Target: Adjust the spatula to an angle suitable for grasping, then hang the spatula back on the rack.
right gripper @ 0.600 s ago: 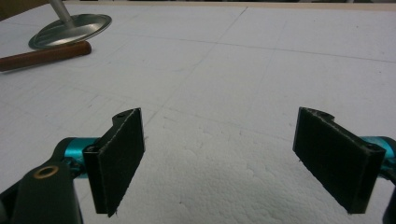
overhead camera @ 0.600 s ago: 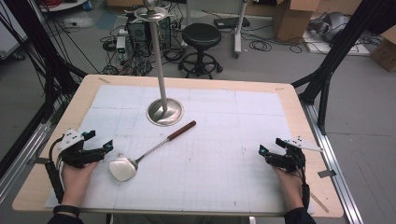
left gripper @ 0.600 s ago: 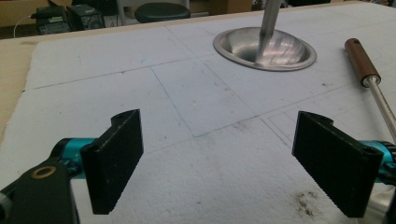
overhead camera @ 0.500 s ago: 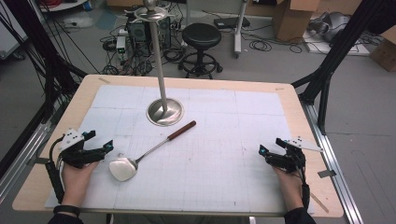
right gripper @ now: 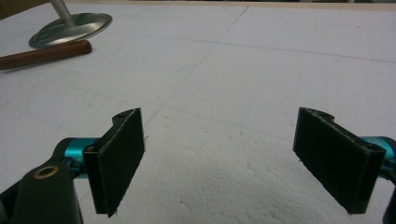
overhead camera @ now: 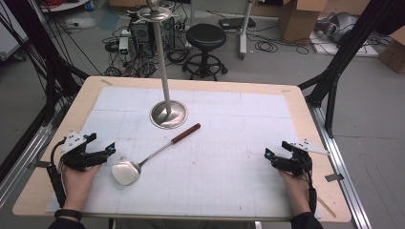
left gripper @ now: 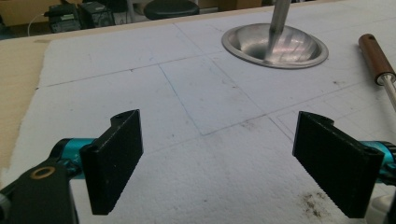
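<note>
Stand pole (overhead camera: 161, 57): top fitting cut off by the high view's upper edge. Spatula (left gripper: 379, 65), right of the stand base (left gripper: 275, 45): blade beyond the left gripper view's right edge; handle end cropped in the right gripper view.

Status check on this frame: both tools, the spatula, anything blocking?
Left tool open, empty, beside the spatula head. Right tool open, empty, far off. Spatula flat on the mat, handle toward the stand. Nothing in the way.
</note>
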`<state>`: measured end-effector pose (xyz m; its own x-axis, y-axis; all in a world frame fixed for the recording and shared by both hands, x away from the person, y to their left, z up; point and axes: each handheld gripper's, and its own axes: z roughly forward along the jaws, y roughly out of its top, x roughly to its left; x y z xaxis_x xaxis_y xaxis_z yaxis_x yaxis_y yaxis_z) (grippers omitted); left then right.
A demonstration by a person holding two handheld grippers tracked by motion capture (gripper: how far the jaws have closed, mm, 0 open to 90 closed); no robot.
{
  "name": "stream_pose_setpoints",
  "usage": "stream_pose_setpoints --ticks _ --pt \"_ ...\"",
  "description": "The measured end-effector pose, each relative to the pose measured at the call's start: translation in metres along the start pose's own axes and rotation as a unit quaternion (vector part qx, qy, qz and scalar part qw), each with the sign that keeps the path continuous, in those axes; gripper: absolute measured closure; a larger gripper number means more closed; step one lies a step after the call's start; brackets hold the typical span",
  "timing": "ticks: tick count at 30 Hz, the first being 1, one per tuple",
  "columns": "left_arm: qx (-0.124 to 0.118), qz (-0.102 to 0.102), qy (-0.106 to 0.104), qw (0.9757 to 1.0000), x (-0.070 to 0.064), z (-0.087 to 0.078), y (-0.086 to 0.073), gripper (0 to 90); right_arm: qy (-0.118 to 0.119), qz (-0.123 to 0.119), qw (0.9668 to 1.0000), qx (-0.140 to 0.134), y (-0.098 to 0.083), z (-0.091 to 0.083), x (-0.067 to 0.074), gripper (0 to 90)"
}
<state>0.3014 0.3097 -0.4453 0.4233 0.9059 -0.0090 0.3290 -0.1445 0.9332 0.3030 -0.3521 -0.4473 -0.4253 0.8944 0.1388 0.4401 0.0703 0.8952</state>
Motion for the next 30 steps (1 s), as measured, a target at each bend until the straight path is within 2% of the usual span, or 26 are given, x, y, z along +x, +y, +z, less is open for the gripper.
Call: stream_pose_setpoints --ticks 4,11,16,21,30 --pt "-0.011 -0.001 0.003 0.9999 -0.001 -0.002 0.002 16.7 0.000 -0.001 1.0000 0.000 0.000 0.000 0.000 16.0" --pt "-0.023 -0.004 -0.006 0.9997 -0.002 -0.003 0.004 16.6 0.002 0.010 0.9999 -0.001 0.000 -0.001 -0.001 16.0" --pt "-0.025 -0.005 -0.006 0.9996 -0.002 -0.005 0.004 16.4 0.000 0.003 1.0000 -0.001 0.000 0.000 -0.001 15.9" --pt "-0.039 -0.008 -0.010 0.9992 -0.004 -0.007 0.008 16.1 0.001 0.005 1.0000 -0.001 0.000 0.000 -0.001 15.9" --pt "-0.036 -0.003 -0.043 0.9984 -0.015 -0.010 0.027 15.9 0.002 0.000 1.0000 0.000 0.000 0.000 -0.001 15.9"
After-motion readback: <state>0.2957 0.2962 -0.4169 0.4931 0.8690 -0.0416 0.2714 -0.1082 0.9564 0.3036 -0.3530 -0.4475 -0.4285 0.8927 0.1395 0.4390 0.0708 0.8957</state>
